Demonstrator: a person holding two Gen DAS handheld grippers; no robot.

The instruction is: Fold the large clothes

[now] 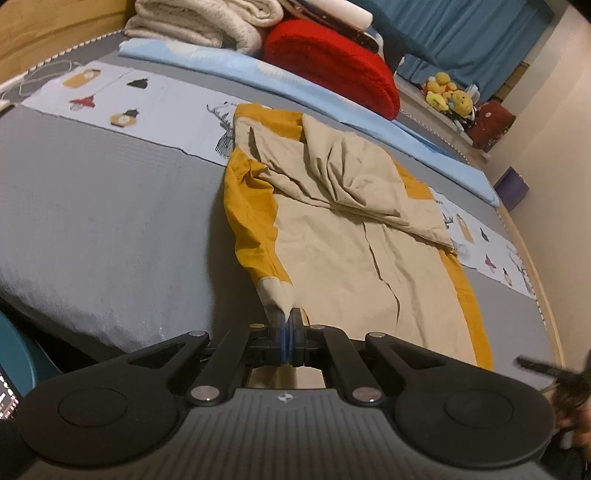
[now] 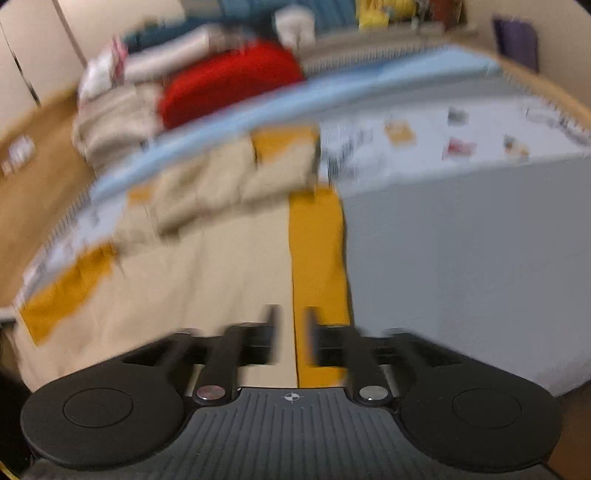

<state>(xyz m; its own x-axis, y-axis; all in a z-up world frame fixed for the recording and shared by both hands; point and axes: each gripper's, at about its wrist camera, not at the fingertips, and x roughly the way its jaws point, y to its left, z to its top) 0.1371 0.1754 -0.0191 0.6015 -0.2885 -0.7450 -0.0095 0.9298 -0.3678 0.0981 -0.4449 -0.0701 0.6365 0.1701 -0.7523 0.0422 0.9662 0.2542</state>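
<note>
Left gripper (image 1: 287, 317) clamped on beige cuff corner of garment (image 1: 354, 236), fabric pinched between pads at near edge of bed (image 1: 92, 206). Right gripper (image 2: 291, 325) jaws parted, nothing between them, above mustard side band; view blurred. Garment spread on grey bedcover, beige with mustard trim. Progress: 1 upper portion already bunched or folded across the chest, creased, not flat; near sleeve drawn toward the bed edge; lower body unfolded. Judged early to mid-fold: sleeves, smoothing and final halving left. Surroundings: red cushion (image 1: 332, 62), cream blankets (image 1: 207, 22), light blue sheet (image 1: 258, 74) along far side, yellow plush toys (image 1: 447, 92) on ledge. No obstruction on the garment itself.
</note>
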